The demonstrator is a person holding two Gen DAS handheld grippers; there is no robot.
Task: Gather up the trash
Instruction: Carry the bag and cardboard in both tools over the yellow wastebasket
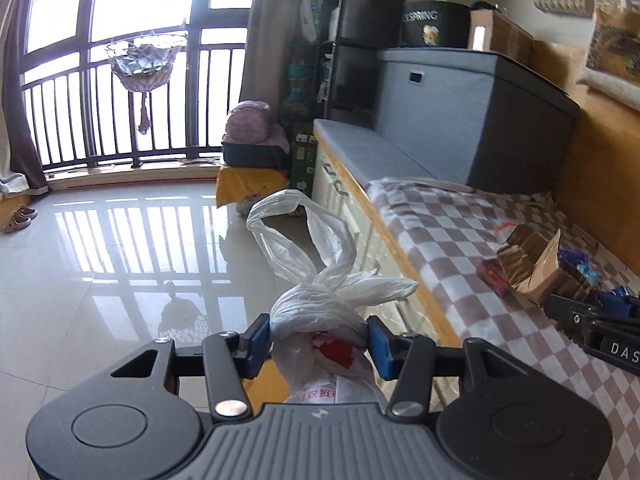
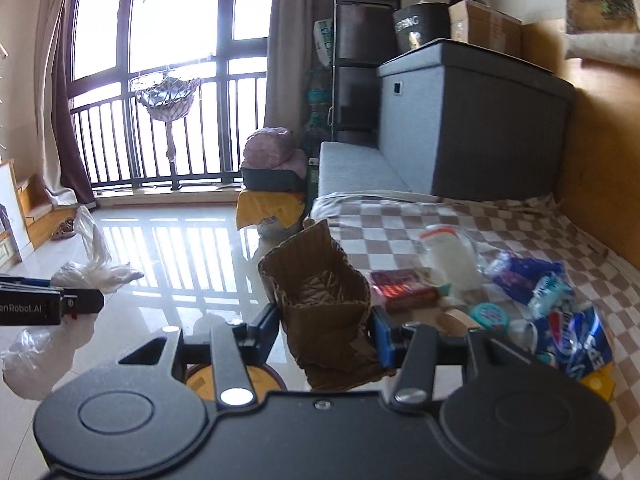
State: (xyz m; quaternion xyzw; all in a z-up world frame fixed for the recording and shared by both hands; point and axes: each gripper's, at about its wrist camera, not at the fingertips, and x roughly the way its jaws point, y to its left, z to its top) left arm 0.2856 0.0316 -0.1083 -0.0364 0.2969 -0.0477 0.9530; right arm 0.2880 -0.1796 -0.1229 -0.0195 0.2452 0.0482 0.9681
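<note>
Cardboard box [image 2: 324, 308], torn, light and crushable, is sitting at six o'clock, where we are clamping the right gripper [image 2: 325, 330] on its walls, while the left gripper [image 1: 319, 346] is pinching the soft, slippery plastic bag [image 1: 320, 312] below its knot.

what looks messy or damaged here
Trash is strewn on the checked blanket: a crushed blue can, wrappers and a red packet. The cardboard box in the right gripper is torn and crumpled. The left gripper holds a knotted plastic bag.
</note>
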